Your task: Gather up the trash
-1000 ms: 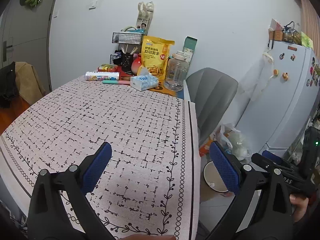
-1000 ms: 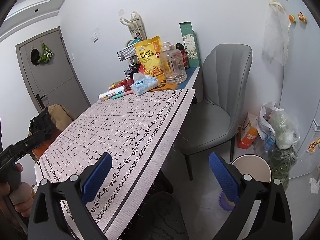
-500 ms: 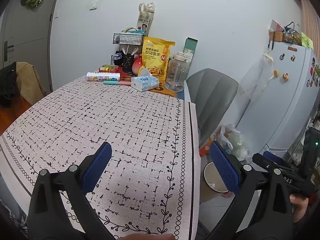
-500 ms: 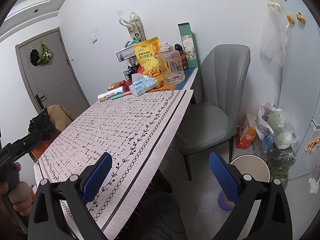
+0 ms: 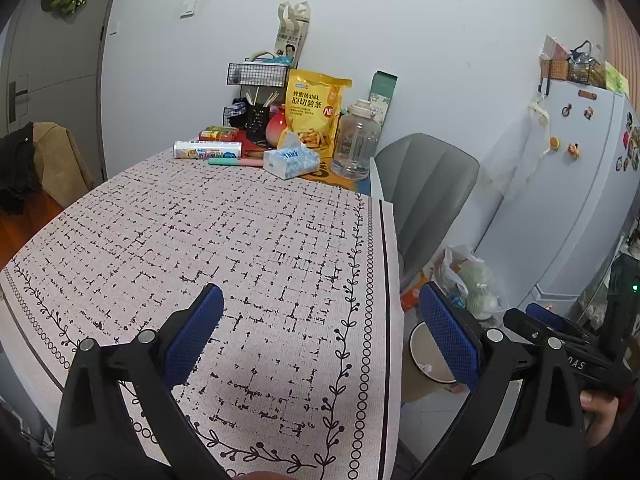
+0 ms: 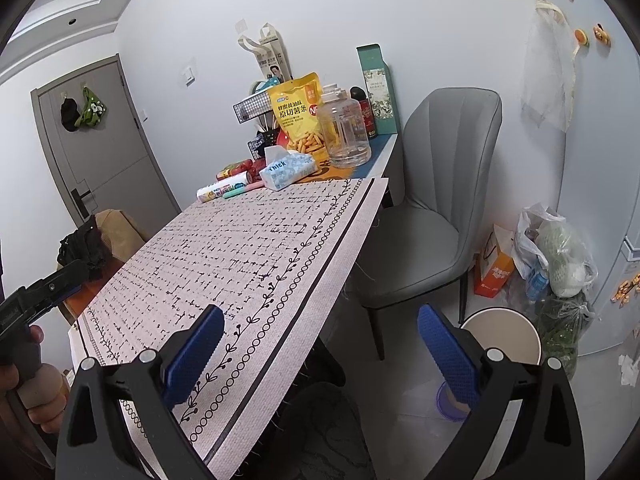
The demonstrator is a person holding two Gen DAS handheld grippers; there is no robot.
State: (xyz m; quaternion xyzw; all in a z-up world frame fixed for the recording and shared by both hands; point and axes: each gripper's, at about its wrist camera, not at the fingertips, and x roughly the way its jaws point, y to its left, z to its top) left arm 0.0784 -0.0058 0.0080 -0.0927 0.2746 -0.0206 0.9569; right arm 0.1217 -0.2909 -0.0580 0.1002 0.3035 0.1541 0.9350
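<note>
Above counter [image 5: 240, 248]: left gripper [image 5: 320, 328], spread wide, empty. Beside counter edge: right gripper [image 6: 320, 344], likewise. On floor: bin [image 6: 500, 336].

Cloth [image 5: 248, 240]: pale pink, black broken-grid pattern, vine-and-circle border. Snack bag [image 5: 316, 114]: yellow. Chair [image 6: 436, 184]: grey. Tissue pack [image 5: 291, 162]: blue-white. Gripper pads [image 5: 192, 336]: blue. Bin [image 6: 502, 334]: cream.

A round white trash bin [image 6: 500, 336] stands upright and open on the tiled floor, beside the chair's front legs and just off the table's long right edge. A small pale scrap [image 5: 426, 368] lies inside at its bottom.
</note>
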